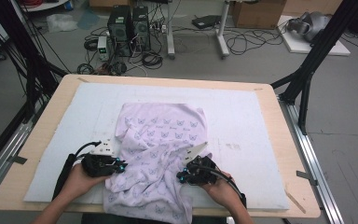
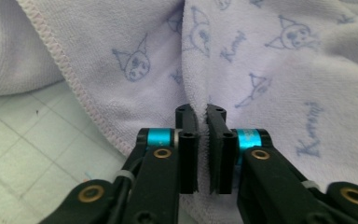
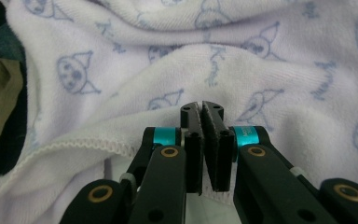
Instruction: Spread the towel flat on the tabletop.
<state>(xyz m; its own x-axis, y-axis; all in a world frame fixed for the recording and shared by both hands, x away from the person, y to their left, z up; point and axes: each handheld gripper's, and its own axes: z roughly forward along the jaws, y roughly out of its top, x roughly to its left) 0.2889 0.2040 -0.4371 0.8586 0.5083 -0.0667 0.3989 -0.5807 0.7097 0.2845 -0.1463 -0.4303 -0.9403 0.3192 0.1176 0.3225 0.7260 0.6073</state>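
Towel [image 1: 161, 154], lilac with cat faces, lies rumpled on my table's white mat [image 1: 242, 121], its near edge hanging over; my left gripper [image 1: 121, 165] and right gripper [image 1: 181, 176] each pinch a fold, jaws nearly closed on cloth

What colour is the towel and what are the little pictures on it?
The towel is pale lilac with small blue cat-like faces; the left gripper view shows it best.

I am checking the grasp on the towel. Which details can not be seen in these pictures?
- High view: the towel's near edge hangs over the table rim and is cut off by the frame's bottom.
- Left gripper view: the pinched cloth's layer count is hidden between the shut jaws.
- Right gripper view: the same; the dark area at left is blurred.
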